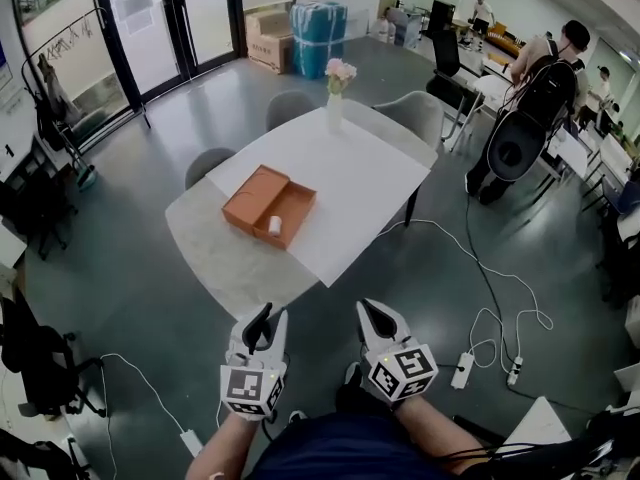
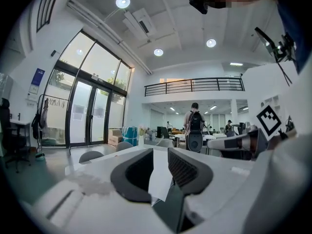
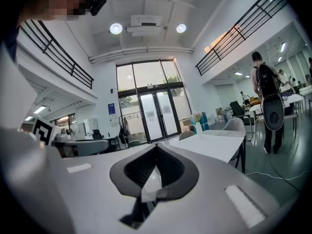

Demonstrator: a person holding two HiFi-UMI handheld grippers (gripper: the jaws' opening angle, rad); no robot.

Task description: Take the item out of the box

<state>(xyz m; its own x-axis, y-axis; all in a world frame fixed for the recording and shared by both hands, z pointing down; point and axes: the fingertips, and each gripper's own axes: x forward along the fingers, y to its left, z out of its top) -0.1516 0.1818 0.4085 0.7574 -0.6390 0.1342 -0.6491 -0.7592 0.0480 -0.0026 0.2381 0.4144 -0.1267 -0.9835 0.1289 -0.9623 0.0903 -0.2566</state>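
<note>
Left gripper (image 1: 262, 320) jaws spread, empty; right gripper (image 1: 373, 315) jaws pressed together; both hang well apart from the tabletop (image 1: 360, 183). White item (image 1: 275, 225) lies in the orange box (image 1: 255, 196) there

From your head view, the white item (image 1: 275, 225) lying in the orange box (image 1: 250, 196) is too small to tell what it is. The chairs (image 1: 208, 164) at the far side of the table (image 1: 220, 253) are mostly hidden under its top, and your forearms (image 1: 440, 436) run off the bottom edge. In the left gripper view, the left gripper (image 2: 161, 152) fills the lower half with its own white body and the table top shows nearly edge-on, so you cannot make out the box there. The right gripper (image 3: 156, 147) likewise blocks the lower part of its own view
</note>
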